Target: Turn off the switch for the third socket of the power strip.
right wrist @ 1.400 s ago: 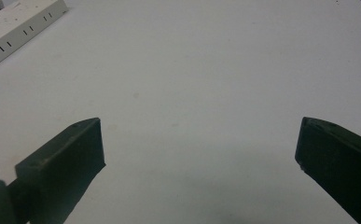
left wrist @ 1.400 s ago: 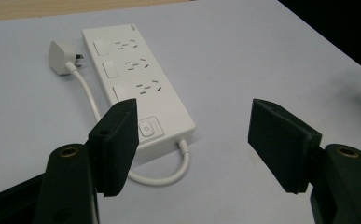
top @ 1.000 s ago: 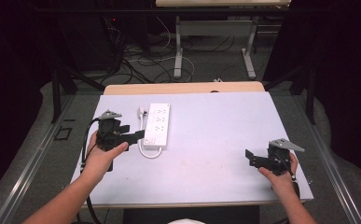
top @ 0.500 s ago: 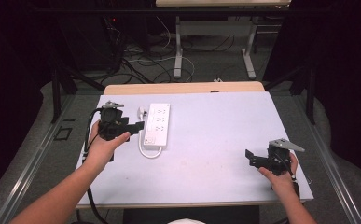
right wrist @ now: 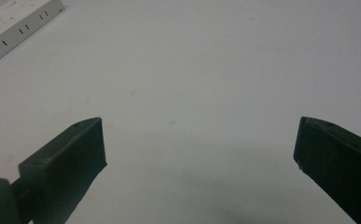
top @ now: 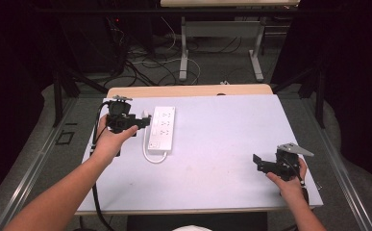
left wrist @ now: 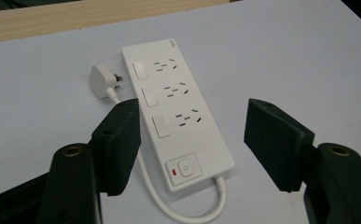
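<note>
The left hand-held gripper (top: 142, 121), jaws apart, has moved up beside the white power strip (top: 162, 129) on the worktop (top: 222, 144), nearing its plug (left wrist: 102, 80). The right hand-held gripper (top: 258, 163) rests open, well apart.

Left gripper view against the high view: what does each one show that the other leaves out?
Left gripper view alone: the strip's three switches, its power button beside a small red mark, and the plug's pins, with the left gripper's jaws wide apart, nothing between them.

High view alone: the right gripper held low near the table's right front corner, both forearms, and the floor cables beyond the table.

Both: the white power strip lying flat, its cord looping out of the button end, and the plug lying beside the strip.
</note>
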